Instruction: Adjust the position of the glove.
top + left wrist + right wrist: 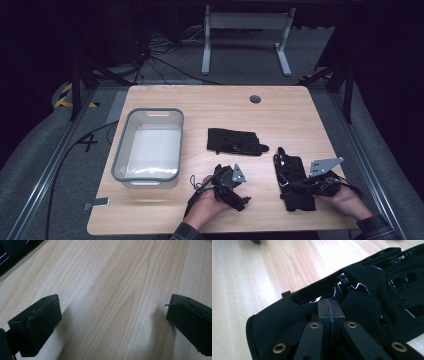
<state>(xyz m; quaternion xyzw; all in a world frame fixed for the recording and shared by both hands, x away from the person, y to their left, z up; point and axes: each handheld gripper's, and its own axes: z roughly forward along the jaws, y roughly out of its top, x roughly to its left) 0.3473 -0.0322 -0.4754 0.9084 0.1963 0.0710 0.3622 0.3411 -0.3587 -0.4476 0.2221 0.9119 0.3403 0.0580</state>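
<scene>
Because the glove (372, 302) is soft, thin and light, it will likely flop and bend when lifted, so the cuff edge is a good place to pinch. It lies flat on the desk (200, 107) at the near right, and the right gripper (331, 307) is squeezed tight on its cuff. The left gripper (113, 322) rests wide open, holding nothing.

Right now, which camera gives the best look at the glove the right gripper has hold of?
The right gripper view: the near glove is close up, pinched between the jaws. The high view shows it whole but small. The left gripper view looks at bare table.
</scene>
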